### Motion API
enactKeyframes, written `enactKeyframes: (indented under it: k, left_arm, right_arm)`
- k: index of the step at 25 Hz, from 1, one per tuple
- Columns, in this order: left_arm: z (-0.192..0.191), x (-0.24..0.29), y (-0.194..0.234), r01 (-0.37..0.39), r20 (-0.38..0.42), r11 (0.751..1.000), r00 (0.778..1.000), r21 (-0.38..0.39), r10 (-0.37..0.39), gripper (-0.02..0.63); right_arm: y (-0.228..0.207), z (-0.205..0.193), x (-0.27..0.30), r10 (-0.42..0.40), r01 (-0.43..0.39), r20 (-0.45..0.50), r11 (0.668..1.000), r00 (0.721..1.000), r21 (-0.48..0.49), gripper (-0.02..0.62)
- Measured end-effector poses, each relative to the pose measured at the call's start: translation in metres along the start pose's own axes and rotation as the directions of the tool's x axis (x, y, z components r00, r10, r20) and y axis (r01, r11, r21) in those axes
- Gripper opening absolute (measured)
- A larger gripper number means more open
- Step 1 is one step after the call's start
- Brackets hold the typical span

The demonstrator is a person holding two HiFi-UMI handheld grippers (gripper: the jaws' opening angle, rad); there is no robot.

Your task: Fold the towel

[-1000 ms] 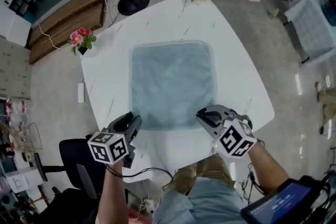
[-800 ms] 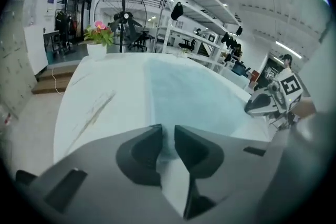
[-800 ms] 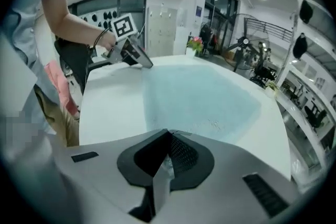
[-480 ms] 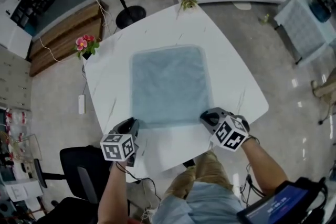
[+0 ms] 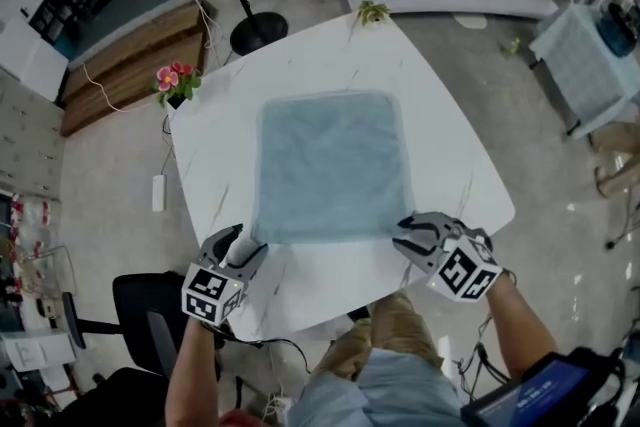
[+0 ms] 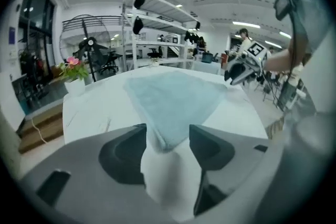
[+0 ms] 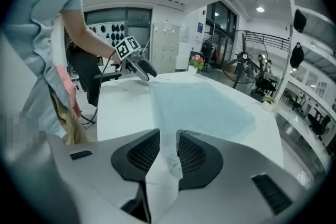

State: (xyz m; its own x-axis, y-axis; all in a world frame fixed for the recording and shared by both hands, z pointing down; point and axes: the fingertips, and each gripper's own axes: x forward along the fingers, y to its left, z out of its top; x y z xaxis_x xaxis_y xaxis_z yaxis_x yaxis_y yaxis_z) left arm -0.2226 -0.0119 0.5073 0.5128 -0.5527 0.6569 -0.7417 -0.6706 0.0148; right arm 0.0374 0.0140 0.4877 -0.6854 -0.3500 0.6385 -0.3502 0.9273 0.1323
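Pale blue-grey towel (image 5: 330, 165) lies spread flat mid-way across my white bench (image 5: 440, 105), its near-left corner loose between the left tongs (image 5: 240, 245), just opened wide, its near-right corner between the right tongs (image 5: 405, 237), just parted slightly, neither pinching.

support: white marble-look square table with rounded corners (image 5: 450, 165), frame centre | middle: pale blue square terry towel (image 5: 330, 165), spread flat | left corner: small pot of pink flowers (image 5: 175, 80) | upper corner: small green plant (image 5: 372, 12), at rim
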Motion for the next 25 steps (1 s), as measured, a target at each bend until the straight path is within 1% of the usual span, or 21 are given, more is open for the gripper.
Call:
enactKeyframes:
  k: [1, 2, 3, 5, 6, 9, 11, 13, 14, 15, 17, 18, 19, 22, 25]
  left_arm:
    - [-0.005, 0.002, 0.000, 0.010, -0.020, 0.999, 1.000, 0.044, -0.009, 0.264]
    - [-0.009, 0.005, 0.000, 0.021, -0.041, 0.998, 0.999, 0.067, -0.018, 0.275]
    - [-0.014, 0.009, 0.000, 0.033, -0.063, 0.997, 0.998, 0.064, -0.029, 0.278]
    - [-0.021, 0.018, 0.001, 0.059, -0.101, 0.998, 0.993, 0.005, -0.059, 0.278]
    - [-0.022, 0.021, 0.002, 0.069, -0.104, 0.997, 0.992, -0.033, -0.072, 0.278]
    - [-0.016, 0.024, 0.007, 0.096, -0.073, 0.986, 0.992, -0.139, -0.107, 0.266]
    - [-0.011, 0.027, 0.006, 0.111, -0.066, 0.976, 0.990, -0.189, -0.125, 0.214]
    - [-0.009, 0.031, 0.005, 0.115, -0.076, 0.970, 0.988, -0.216, -0.134, 0.144]
    - [-0.008, 0.033, 0.005, 0.115, -0.085, 0.968, 0.987, -0.223, -0.137, 0.119]
    - [-0.008, 0.034, 0.005, 0.118, -0.091, 0.966, 0.986, -0.228, -0.142, 0.108]
    - [-0.007, 0.036, 0.003, 0.126, -0.097, 0.965, 0.984, -0.232, -0.152, 0.085]
    - [-0.007, 0.036, 0.002, 0.129, -0.094, 0.965, 0.984, -0.230, -0.153, 0.079]
    - [-0.007, 0.034, 0.001, 0.128, -0.089, 0.965, 0.985, -0.228, -0.151, 0.074]
    - [-0.004, 0.026, -0.001, 0.113, -0.059, 0.967, 0.990, -0.230, -0.130, 0.066]
    - [0.000, 0.014, -0.007, 0.105, -0.034, 0.966, 0.993, -0.237, -0.116, 0.065]
  right_arm:
    - [0.002, 0.002, 0.000, 0.019, -0.019, 0.001, 0.999, 1.000, -0.028, 0.118]
    - [0.005, 0.003, 0.001, 0.038, -0.038, 0.002, 0.998, 0.999, -0.050, 0.122]
    - [0.007, 0.003, 0.003, 0.057, -0.057, 0.000, 0.996, 0.998, -0.070, 0.132]
    - [0.009, -0.002, 0.009, 0.088, -0.090, -0.022, 0.990, 0.996, -0.110, 0.147]
    - [0.010, -0.006, 0.013, 0.101, -0.105, -0.038, 0.986, 0.994, -0.129, 0.151]
    - [0.010, -0.016, 0.024, 0.128, -0.142, -0.085, 0.974, 0.988, -0.176, 0.161]
    - [0.007, -0.024, 0.027, 0.135, -0.158, -0.123, 0.967, 0.983, -0.200, 0.160]
    - [0.005, -0.035, 0.028, 0.131, -0.166, -0.168, 0.961, 0.977, -0.221, 0.146]
    - [0.004, -0.039, 0.028, 0.125, -0.166, -0.182, 0.960, 0.975, -0.228, 0.138]
    - [0.003, -0.041, 0.028, 0.118, -0.160, -0.184, 0.960, 0.976, -0.231, 0.120]
    - [0.001, -0.042, 0.029, 0.096, -0.136, -0.170, 0.961, 0.981, -0.240, 0.111]
    - [0.000, -0.042, 0.029, 0.079, -0.119, -0.164, 0.961, 0.983, -0.250, 0.054]
    - [-0.001, -0.041, 0.028, 0.065, -0.105, -0.160, 0.961, 0.985, -0.254, 0.040]
    - [-0.001, -0.036, 0.023, 0.041, -0.075, -0.142, 0.968, 0.989, -0.239, 0.036]
    - [0.003, -0.032, 0.014, 0.038, -0.072, -0.142, 0.967, 0.989, -0.244, 0.035]
